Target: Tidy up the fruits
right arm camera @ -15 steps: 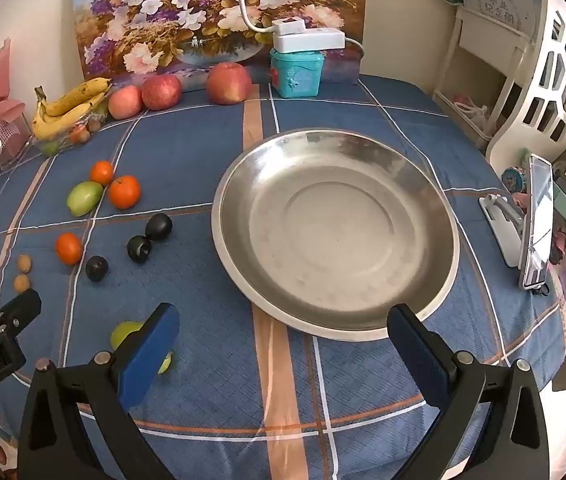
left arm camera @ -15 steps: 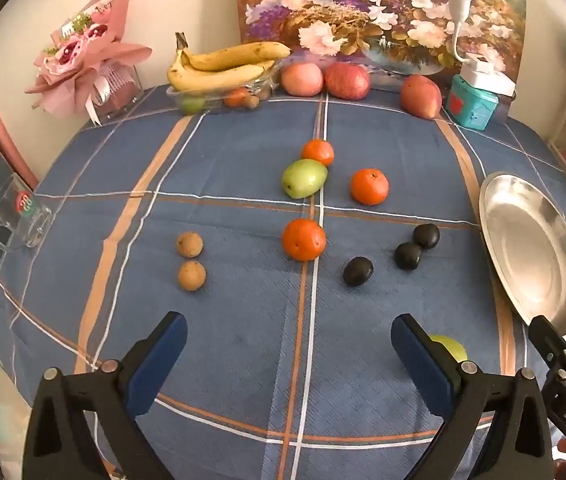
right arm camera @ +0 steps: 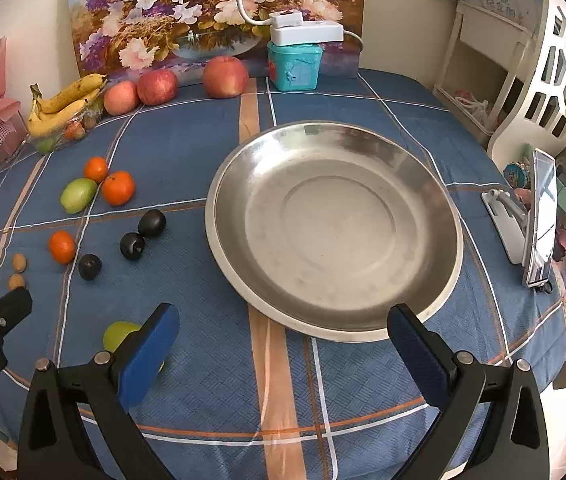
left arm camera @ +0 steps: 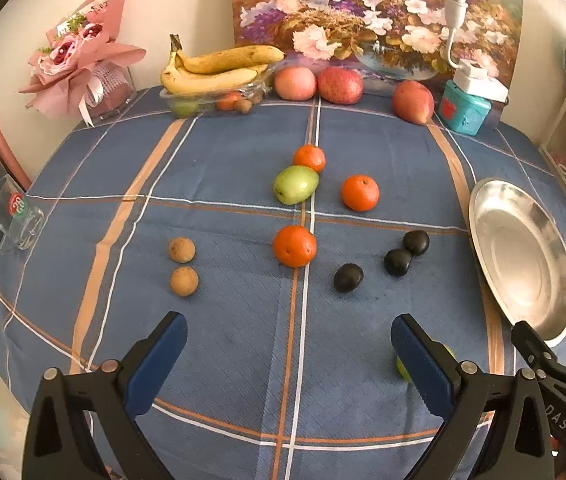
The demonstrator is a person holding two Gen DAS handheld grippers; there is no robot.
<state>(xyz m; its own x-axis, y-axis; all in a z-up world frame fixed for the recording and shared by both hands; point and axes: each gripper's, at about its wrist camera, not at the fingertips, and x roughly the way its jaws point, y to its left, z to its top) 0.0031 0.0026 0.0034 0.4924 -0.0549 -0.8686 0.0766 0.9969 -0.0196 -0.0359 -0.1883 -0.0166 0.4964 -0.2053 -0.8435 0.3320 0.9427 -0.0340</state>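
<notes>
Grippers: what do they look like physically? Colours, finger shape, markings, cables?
Both alike: the left gripper and right gripper have black plastic frames with triangular cut-outs, silver pivot bolts, and two flat, angled fingers faced with blue pads. White lettering shows on each body seen from the opposite camera, only partly readable ("DAS", "oot.AI"). No cables, sleeves or hands are visible.

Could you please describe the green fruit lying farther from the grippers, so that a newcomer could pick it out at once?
Start at the big steel plate on the blue checked tablecloth and look across the loose fruit beside it. Past the three dark plums, two oranges sit close together, and the green fruit lies against them. It is the only pale green, oval piece in that cluster.
</notes>
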